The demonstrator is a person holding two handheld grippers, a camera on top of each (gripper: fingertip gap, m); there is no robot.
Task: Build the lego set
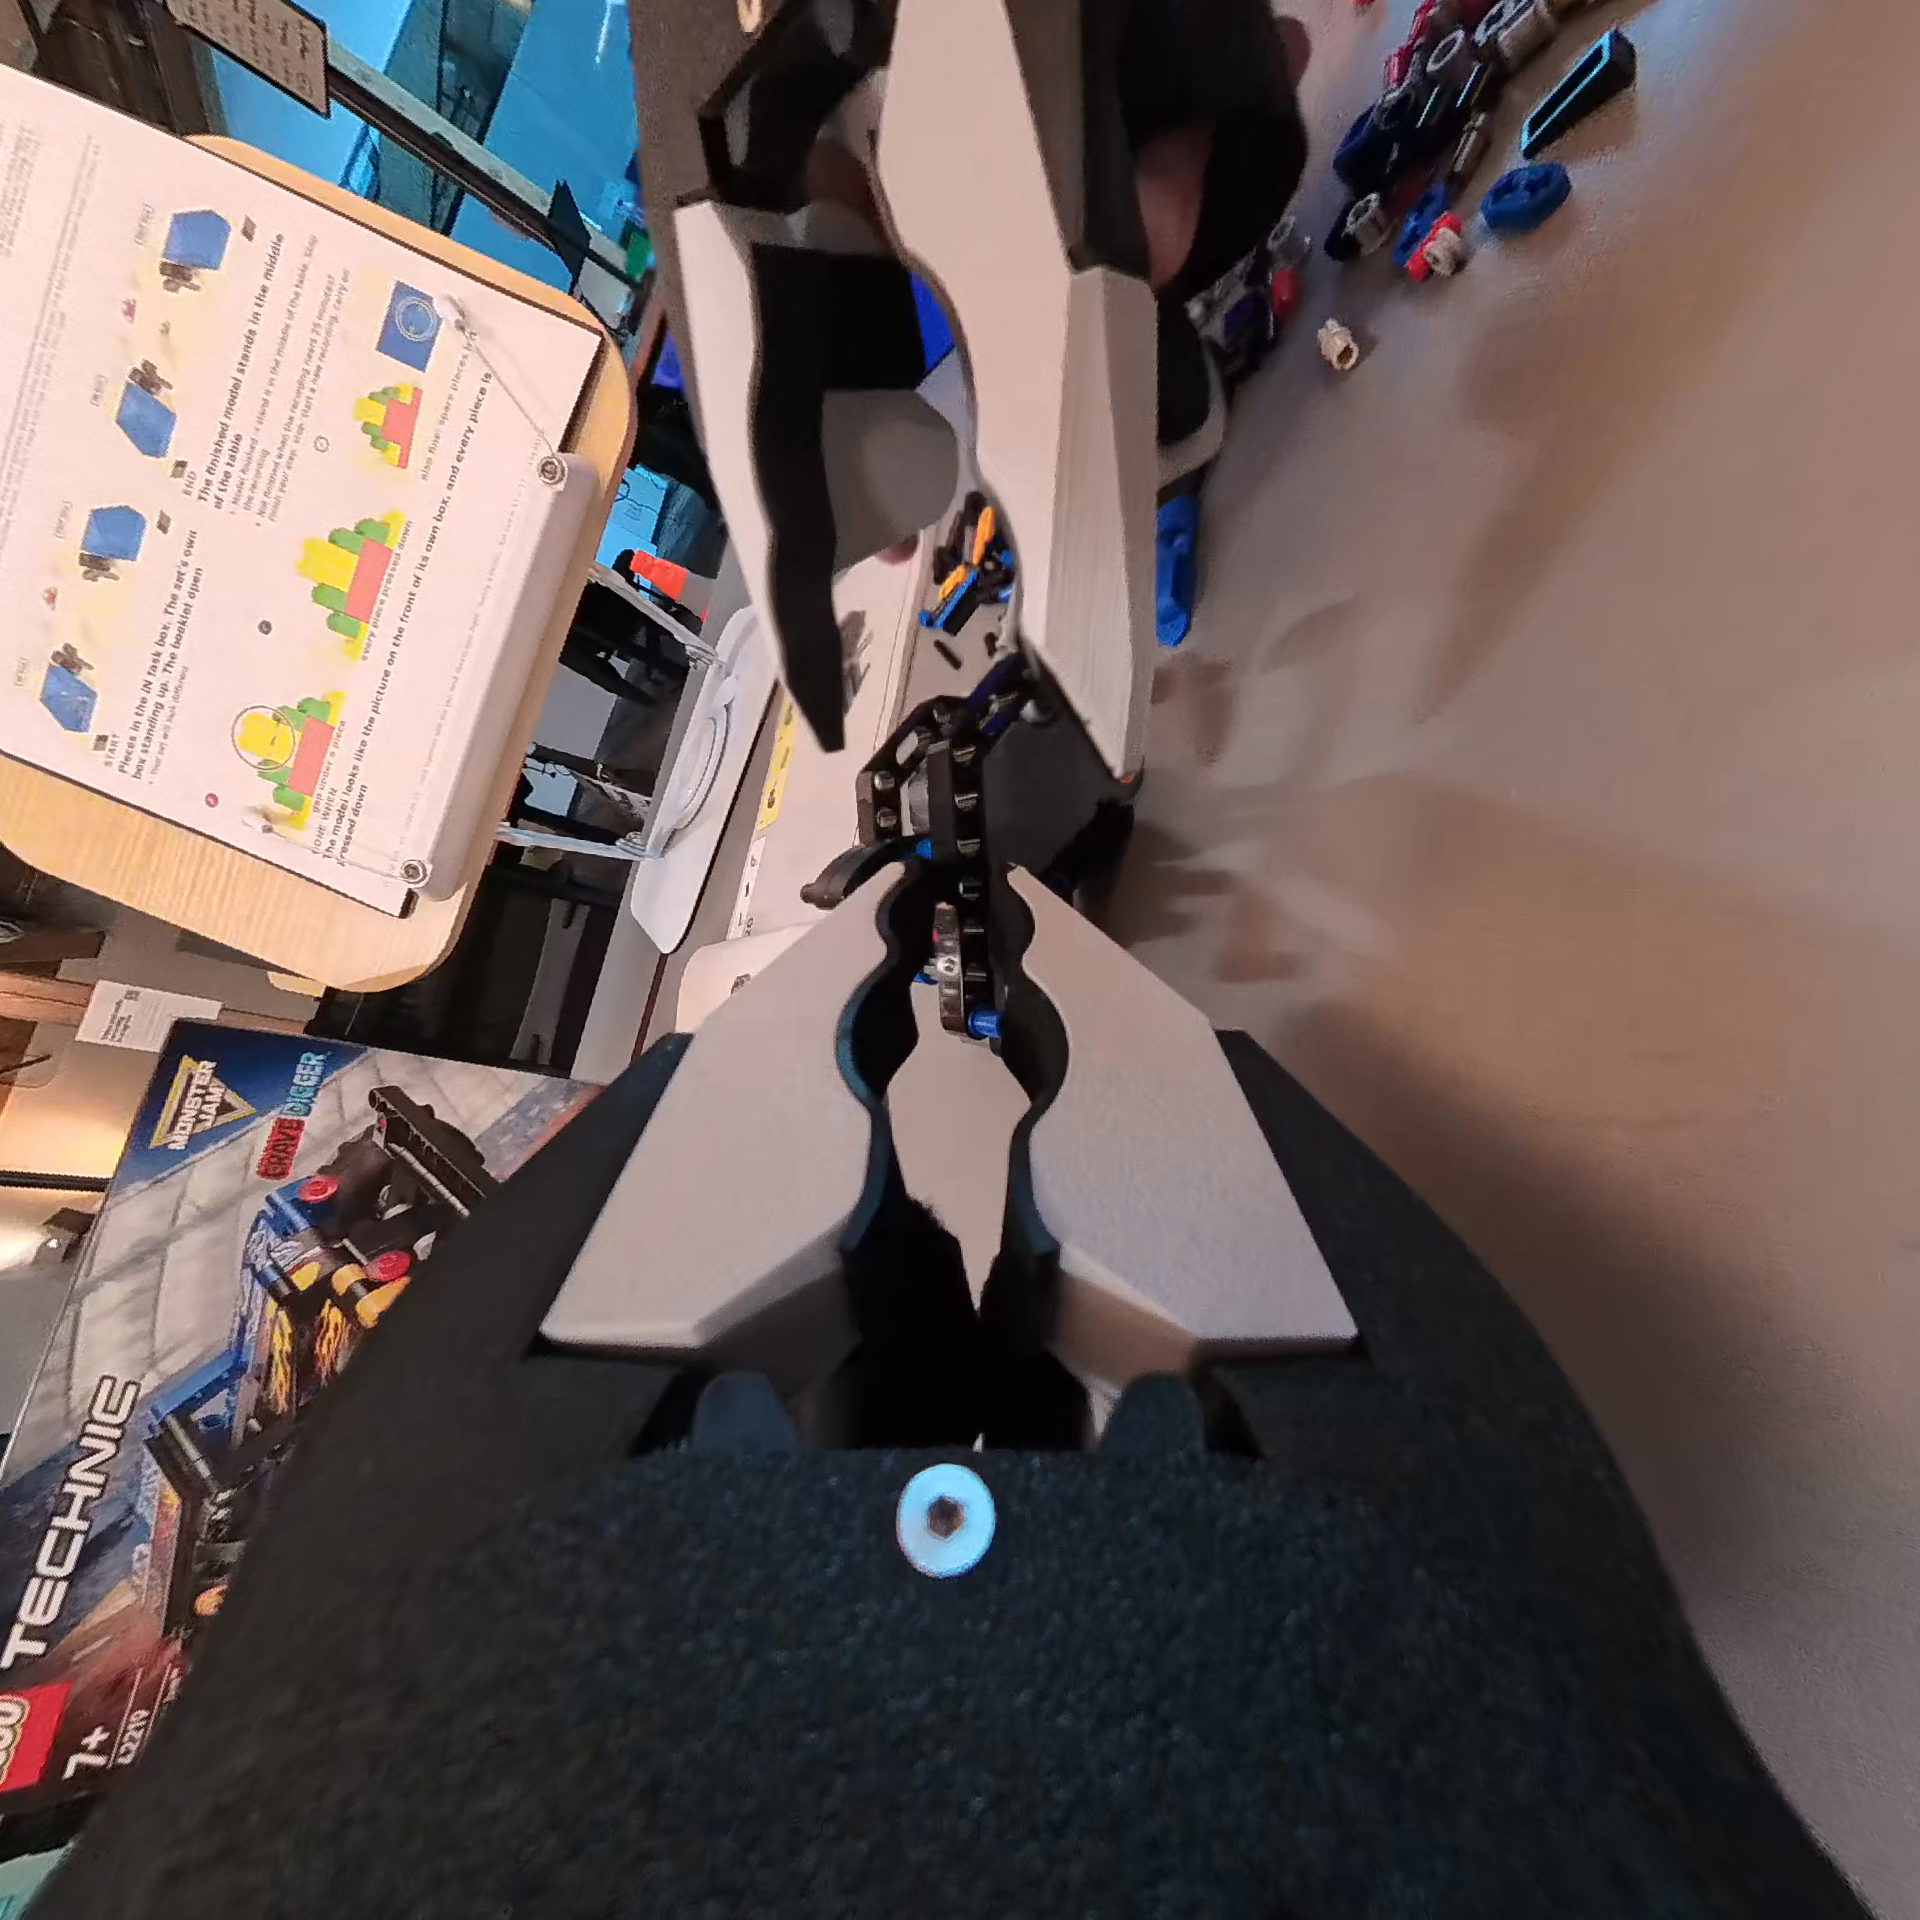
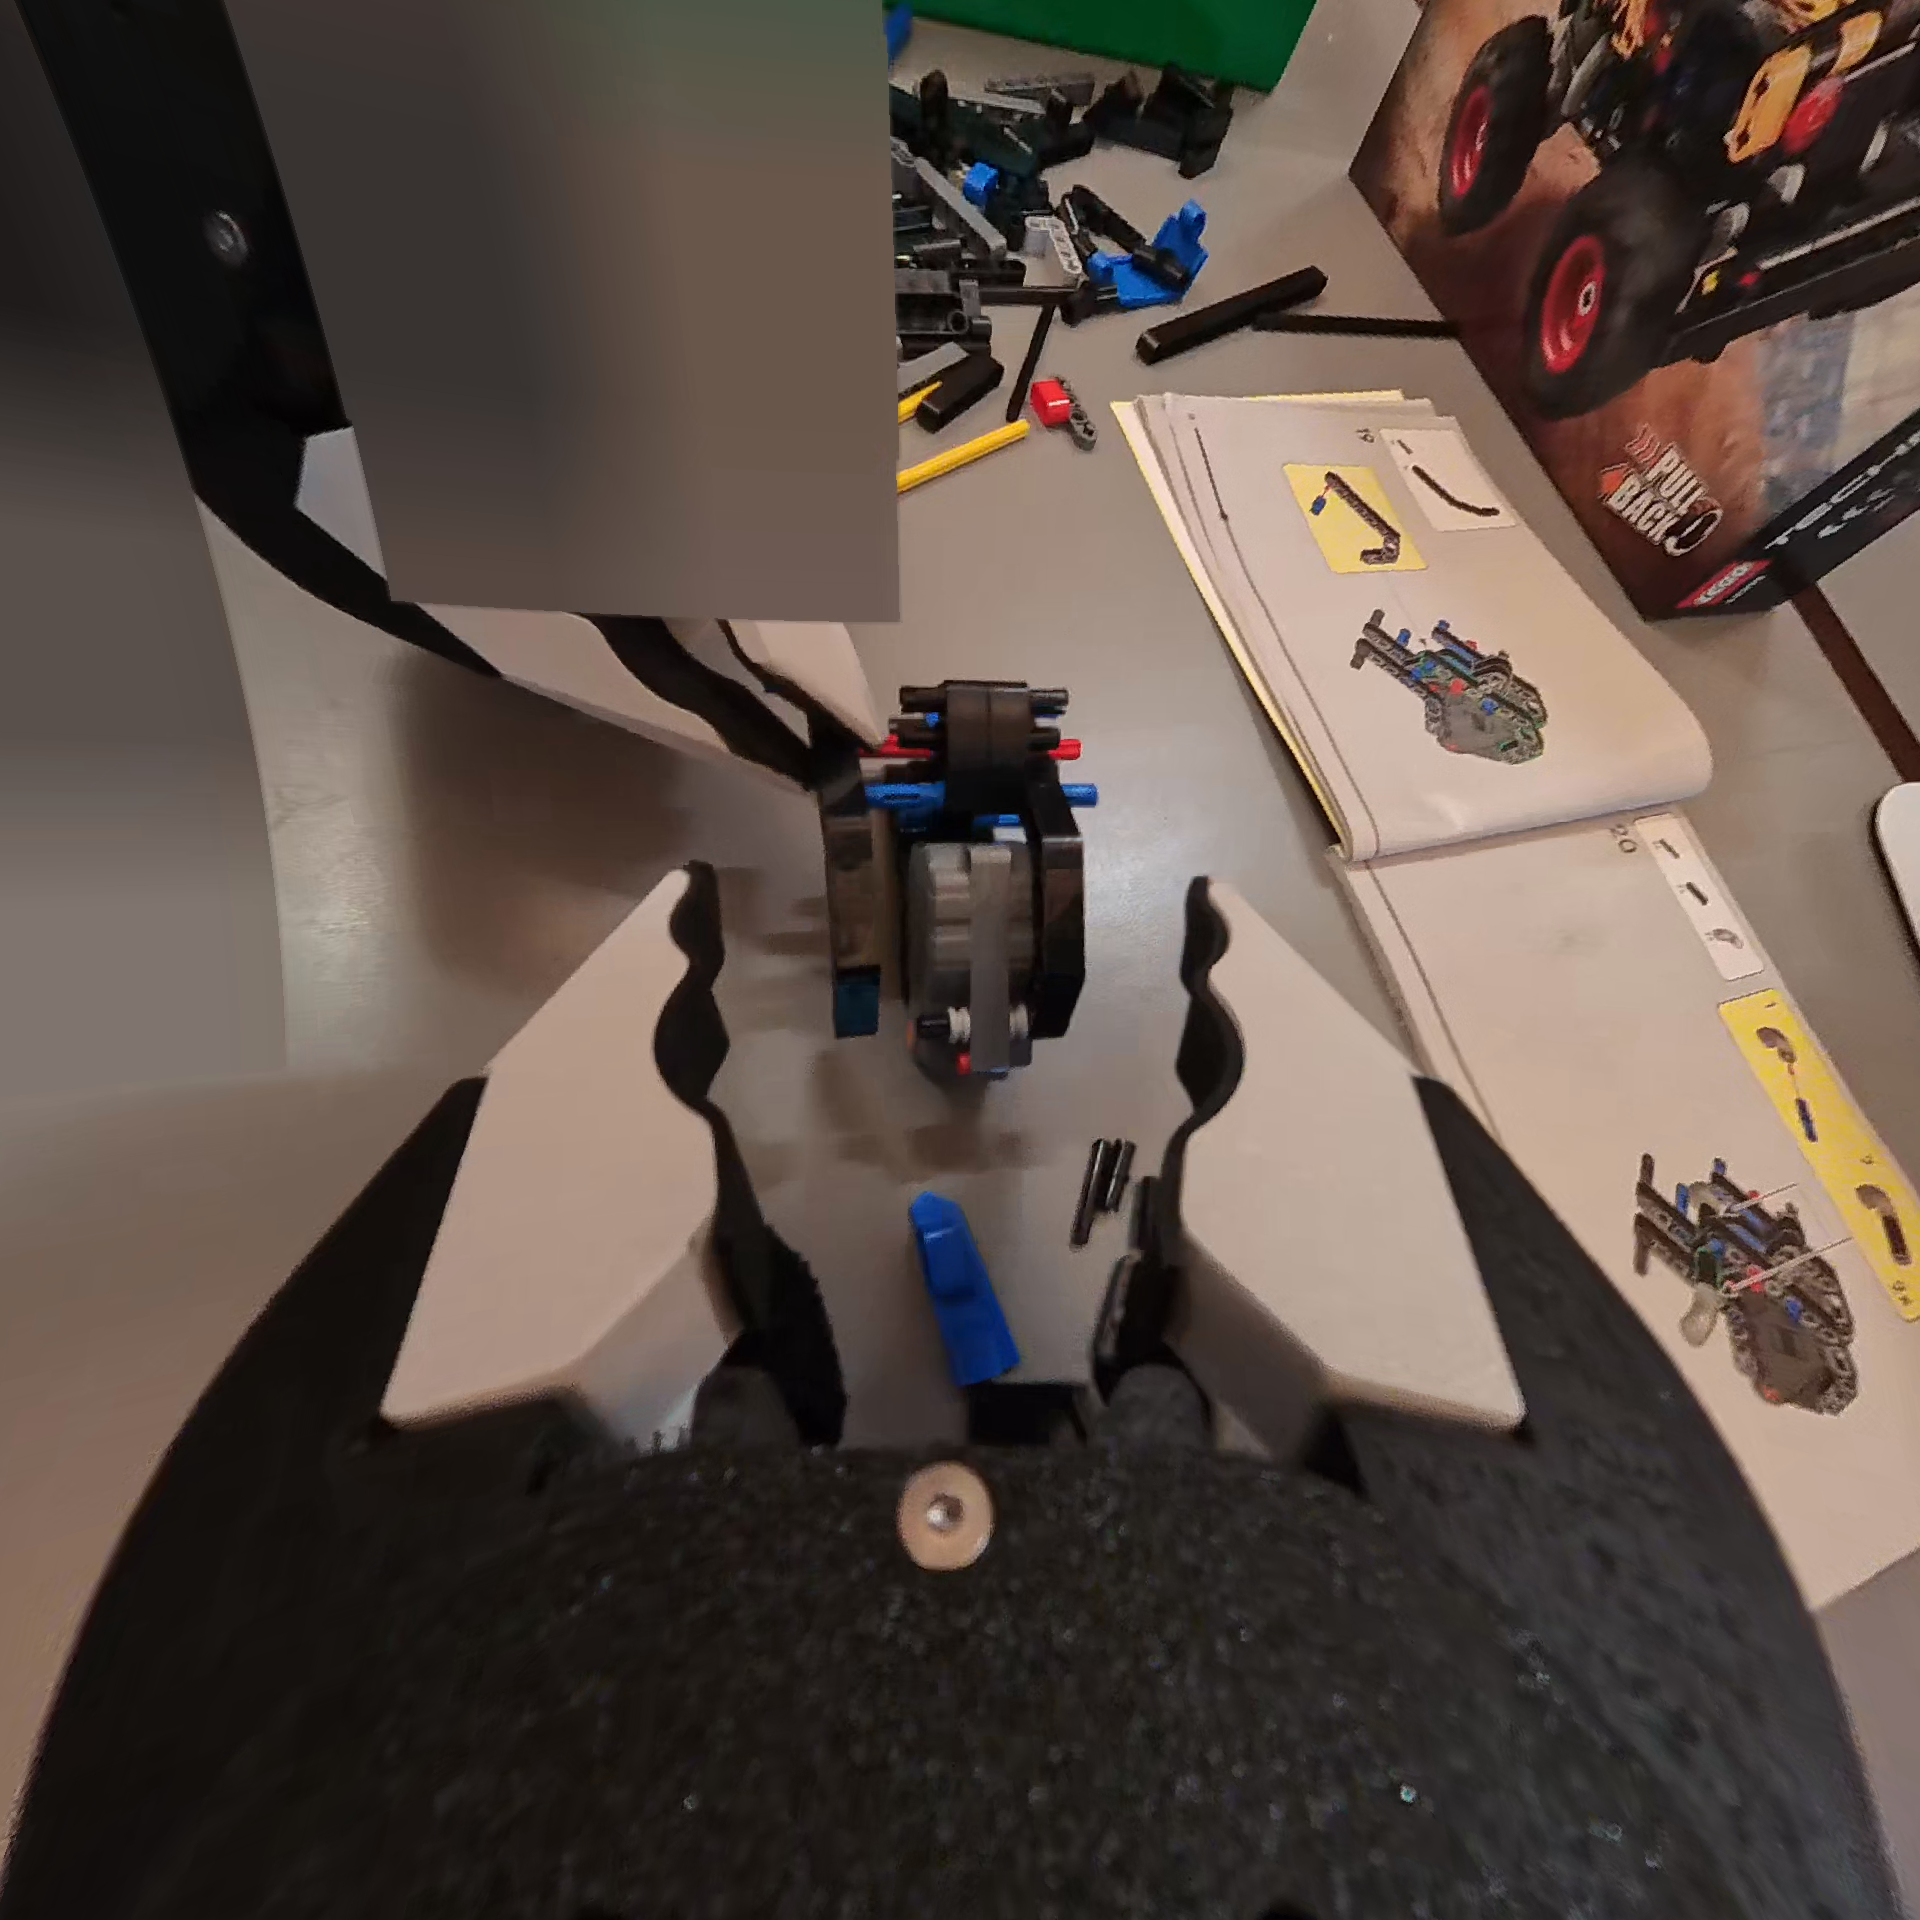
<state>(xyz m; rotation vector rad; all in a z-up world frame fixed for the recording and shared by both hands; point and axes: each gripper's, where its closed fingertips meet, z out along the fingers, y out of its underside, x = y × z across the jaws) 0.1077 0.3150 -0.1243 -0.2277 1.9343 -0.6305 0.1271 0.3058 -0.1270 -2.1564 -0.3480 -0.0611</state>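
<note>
We work over a grey bench (image 2: pixel 1195 665), the largest thing in view, with the set's box (image 2: pixel 1704 312) standing at its far right and an open instruction booklet (image 2: pixel 1507 727) lying just in front of the box. A heap of loose pieces (image 2: pixel 1018 239), mostly black with some blue, a red one and a yellow axle, lies beyond the booklet's left edge.

Our left claw (image 1: pixel 951 935) is closed tight on the half-built model (image 2: pixel 956 883), gripping its black beam near the end; in the right wrist view the model hangs just above the bench, held from the upper left. Our right claw (image 2: pixel 945 977) is spread wide and holds nothing, its fingers flanking the model without touching it.

On the bench under the right claw lie a blue piece (image 2: pixel 961 1299) and, just to its right, a few thin black pins (image 2: pixel 1101 1190).

In the left wrist view a printed sheet on a wooden board (image 1: pixel 270 540) stands at the left.
</note>
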